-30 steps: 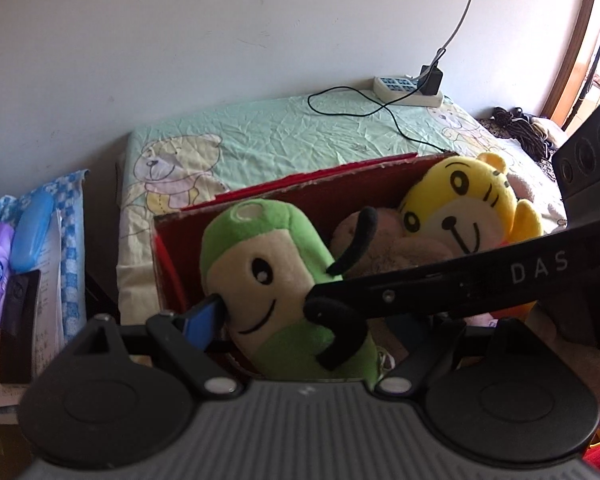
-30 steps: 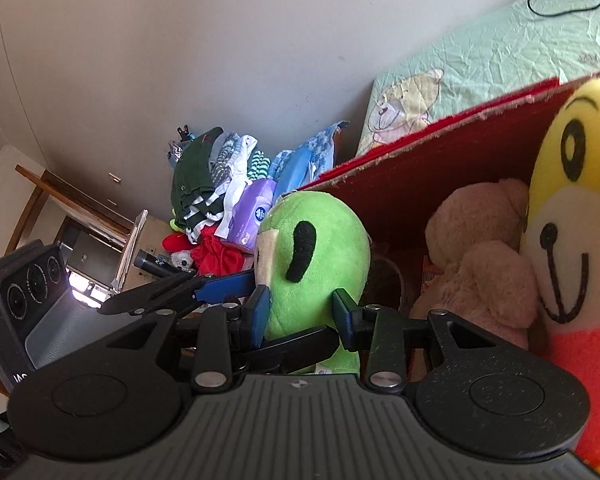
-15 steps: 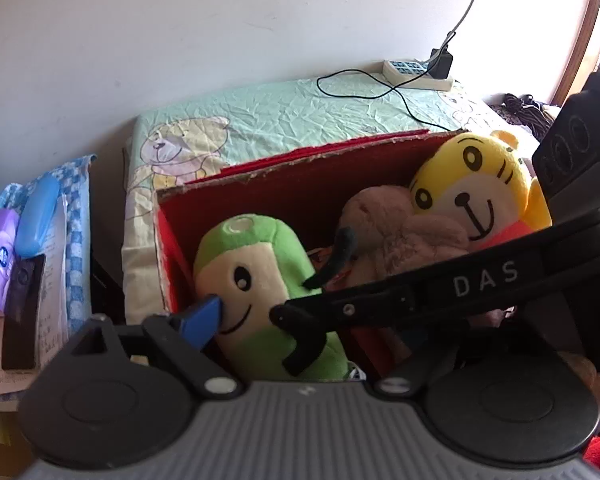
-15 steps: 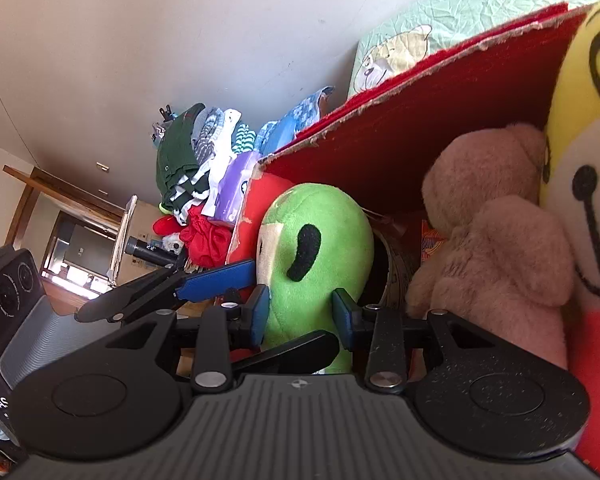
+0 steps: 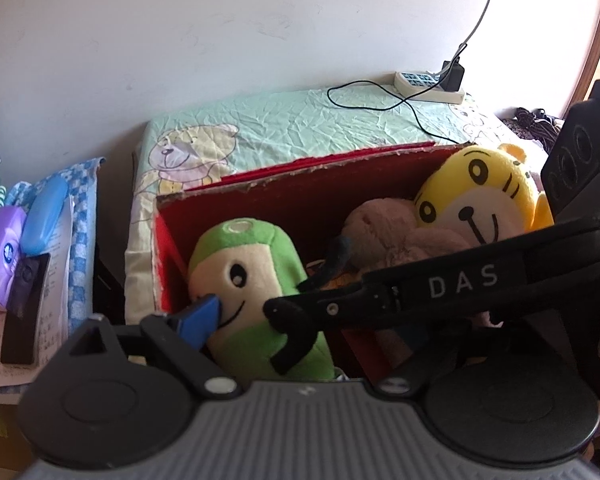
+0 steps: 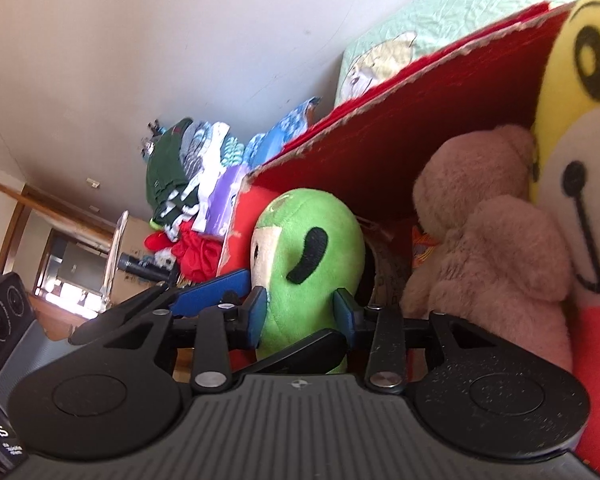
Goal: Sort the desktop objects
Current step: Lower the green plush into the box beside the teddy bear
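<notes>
Green plush toy upright in red box.

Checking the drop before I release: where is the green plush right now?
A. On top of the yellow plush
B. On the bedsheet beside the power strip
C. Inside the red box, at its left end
C: the green plush stands inside the red box, between the right gripper pads.

A mint-green crumpled bedsheet printed with a cartoon bear covers the bed far behind. At its far right a white power strip lies against the wall, a black cable looping from it. Far left, a heap of folded green and striped clothes sits above red fabric
</notes>
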A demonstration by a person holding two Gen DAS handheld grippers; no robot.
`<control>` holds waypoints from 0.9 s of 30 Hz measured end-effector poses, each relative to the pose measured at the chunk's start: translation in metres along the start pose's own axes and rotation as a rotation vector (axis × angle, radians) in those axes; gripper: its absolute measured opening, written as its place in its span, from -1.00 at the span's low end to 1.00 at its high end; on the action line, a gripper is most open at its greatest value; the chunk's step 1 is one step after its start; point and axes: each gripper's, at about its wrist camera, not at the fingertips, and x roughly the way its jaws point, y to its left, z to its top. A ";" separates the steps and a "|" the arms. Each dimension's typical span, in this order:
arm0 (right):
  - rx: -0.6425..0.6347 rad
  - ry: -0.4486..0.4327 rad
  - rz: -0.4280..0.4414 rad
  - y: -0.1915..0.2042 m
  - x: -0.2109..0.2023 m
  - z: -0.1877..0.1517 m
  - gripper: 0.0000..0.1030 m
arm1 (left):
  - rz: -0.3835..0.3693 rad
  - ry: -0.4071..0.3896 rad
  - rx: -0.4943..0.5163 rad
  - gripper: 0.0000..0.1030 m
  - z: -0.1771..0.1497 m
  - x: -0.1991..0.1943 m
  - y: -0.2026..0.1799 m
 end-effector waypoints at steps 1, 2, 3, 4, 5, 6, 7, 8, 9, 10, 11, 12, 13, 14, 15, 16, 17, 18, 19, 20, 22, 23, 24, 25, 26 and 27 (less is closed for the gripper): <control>0.002 -0.008 -0.005 0.000 -0.001 0.001 -0.24 | -0.004 -0.001 0.001 0.78 0.002 0.001 0.000; 0.005 -0.015 -0.010 -0.001 -0.002 0.002 -0.25 | -0.007 -0.004 0.001 0.78 0.003 0.002 0.000; 0.008 -0.023 -0.014 -0.001 -0.002 0.003 -0.25 | -0.009 -0.009 -0.001 0.79 0.005 0.003 0.000; 0.011 -0.033 -0.018 -0.001 -0.004 0.004 -0.26 | -0.011 -0.014 -0.002 0.79 0.006 0.003 0.000; 0.009 -0.044 -0.023 0.000 -0.004 0.006 -0.25 | -0.010 -0.017 -0.001 0.79 0.008 0.004 0.000; 0.009 -0.051 -0.025 0.000 -0.003 0.007 -0.25 | -0.008 -0.020 0.002 0.79 0.010 0.005 0.000; 0.011 -0.052 -0.020 -0.001 -0.003 0.009 -0.25 | -0.007 -0.023 0.005 0.79 0.012 0.005 0.001; 0.012 -0.046 -0.016 -0.002 -0.001 0.011 -0.24 | -0.005 -0.023 0.008 0.80 0.013 0.007 0.001; 0.016 -0.032 -0.013 -0.004 0.001 0.013 -0.23 | -0.003 -0.018 0.010 0.83 0.013 0.009 0.002; 0.016 -0.015 -0.011 -0.004 0.002 0.013 -0.21 | -0.002 -0.013 0.009 0.88 0.012 0.010 0.002; 0.005 -0.001 -0.013 -0.003 0.003 0.013 -0.21 | -0.004 -0.009 0.010 0.89 0.010 0.009 0.002; -0.008 0.013 -0.017 -0.002 0.003 0.012 -0.21 | -0.008 -0.005 0.012 0.89 0.008 0.008 0.002; -0.018 0.025 -0.018 0.000 0.003 0.011 -0.22 | -0.010 -0.002 0.013 0.89 0.006 0.007 0.002; -0.022 0.032 -0.016 0.001 0.005 0.010 -0.22 | -0.010 0.001 0.009 0.89 0.004 0.006 0.003; -0.022 0.031 -0.011 0.002 0.006 0.009 -0.22 | -0.007 0.000 0.002 0.89 0.002 0.005 0.004; -0.019 0.030 -0.003 0.002 0.006 0.008 -0.21 | -0.005 0.002 -0.007 0.89 0.001 0.004 0.006; -0.013 0.028 0.004 0.002 0.006 0.007 -0.20 | -0.003 0.003 -0.015 0.88 0.001 0.003 0.007; -0.008 0.027 0.008 0.002 0.006 0.007 -0.19 | 0.003 0.003 -0.020 0.87 0.001 0.002 0.008; -0.010 0.023 0.009 0.003 0.006 0.007 -0.19 | 0.008 0.001 -0.021 0.85 0.001 0.001 0.008; -0.017 0.020 0.008 0.004 0.005 0.007 -0.19 | 0.012 -0.002 -0.022 0.84 0.000 0.000 0.007; -0.035 0.010 0.000 0.007 0.001 0.007 -0.19 | 0.011 -0.007 -0.025 0.84 0.000 -0.002 0.007; -0.040 0.002 -0.003 0.007 -0.001 0.007 -0.19 | 0.011 -0.009 -0.027 0.84 0.000 -0.003 0.007; -0.043 -0.007 -0.004 0.009 -0.003 0.007 -0.19 | 0.012 -0.012 -0.029 0.84 0.000 -0.004 0.007; -0.043 -0.014 -0.005 0.008 -0.005 0.007 -0.19 | 0.014 -0.014 -0.032 0.84 0.000 -0.005 0.007; -0.040 -0.019 -0.004 0.008 -0.007 0.008 -0.19 | 0.016 -0.017 -0.034 0.84 0.000 -0.006 0.006; -0.034 -0.022 -0.004 0.006 -0.008 0.008 -0.19 | 0.016 -0.021 -0.036 0.84 0.000 -0.008 0.006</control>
